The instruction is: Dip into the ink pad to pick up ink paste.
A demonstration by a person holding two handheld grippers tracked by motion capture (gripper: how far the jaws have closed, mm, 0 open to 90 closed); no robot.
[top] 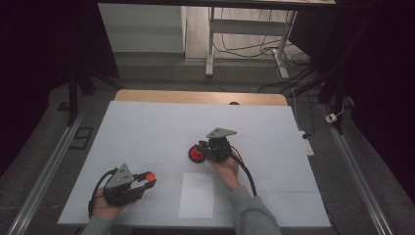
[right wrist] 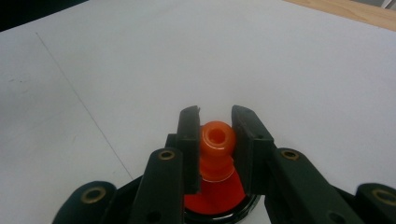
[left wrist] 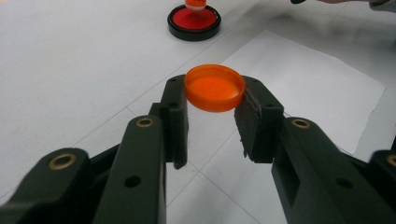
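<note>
My left gripper (top: 146, 179) rests near the table's front left, shut on a flat round orange cap (top: 150, 175). In the left gripper view the cap (left wrist: 215, 87) sits pinched between the two pads at the tips of my left gripper (left wrist: 212, 105). My right gripper (top: 202, 148) is at the table's middle, shut on a small orange knobbed piece (right wrist: 217, 140). That piece stands over a round red pad in a black rim (right wrist: 215, 198). The pad (top: 196, 154) lies on the table, also seen far off (left wrist: 194, 21). My right gripper (right wrist: 215, 114) points down at it.
A white sheet of paper (top: 196, 195) lies near the front edge between the two hands, also seen past the left jaws (left wrist: 308, 88). The white tabletop (top: 147, 127) has a wooden strip (top: 200, 96) at its far edge. Desk legs and cables stand beyond.
</note>
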